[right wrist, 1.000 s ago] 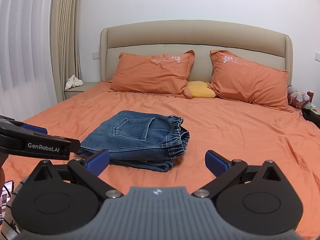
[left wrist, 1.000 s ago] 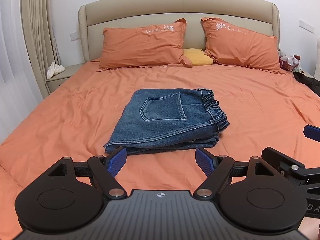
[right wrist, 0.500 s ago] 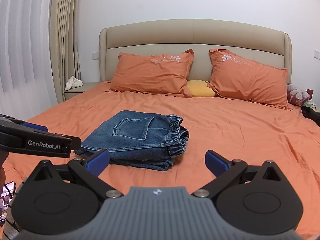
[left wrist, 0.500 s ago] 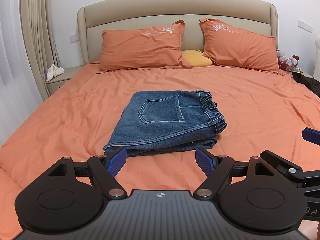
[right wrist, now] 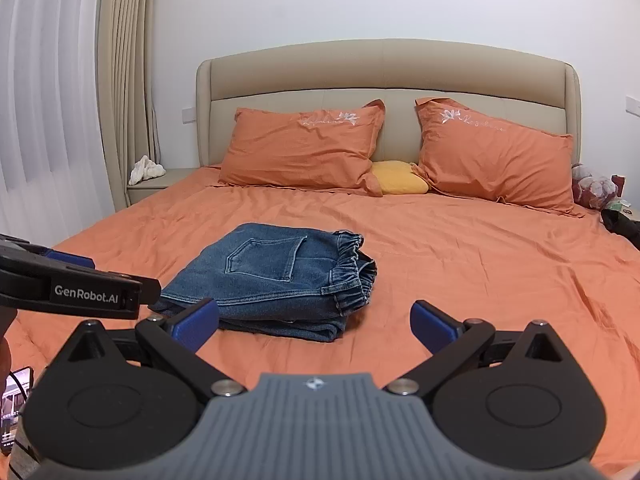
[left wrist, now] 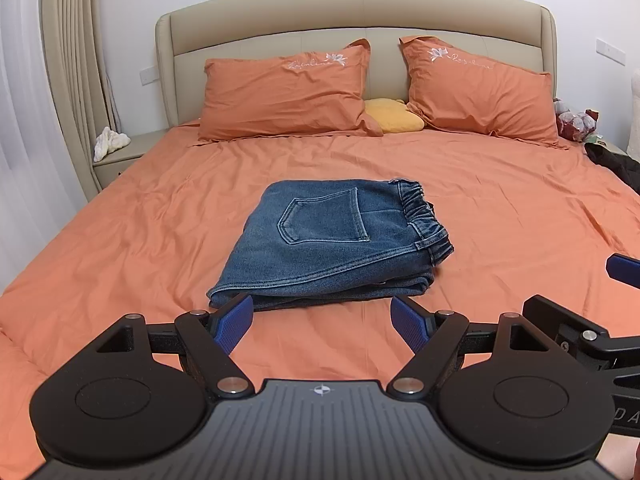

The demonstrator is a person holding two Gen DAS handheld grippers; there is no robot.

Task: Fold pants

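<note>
The blue denim pants (left wrist: 332, 244) lie folded in a compact stack on the orange bed sheet (left wrist: 140, 240), back pocket up, elastic waistband to the right. They also show in the right wrist view (right wrist: 276, 276). My left gripper (left wrist: 322, 322) is open and empty, held just short of the stack's near edge. My right gripper (right wrist: 316, 322) is open and empty, held back to the right of the stack. The left gripper's body (right wrist: 72, 290) shows at the left edge of the right wrist view.
Two orange pillows (left wrist: 284, 92) and a small yellow cushion (left wrist: 394, 116) lean on the beige headboard (left wrist: 352, 20). A nightstand with a white cloth (left wrist: 110, 144) stands at the left. Dark items (left wrist: 612, 160) lie at the bed's right edge. A phone (right wrist: 16, 400) shows lower left.
Both grippers have drawn back slightly from the folded pants and stayed open. The pants have not moved.
</note>
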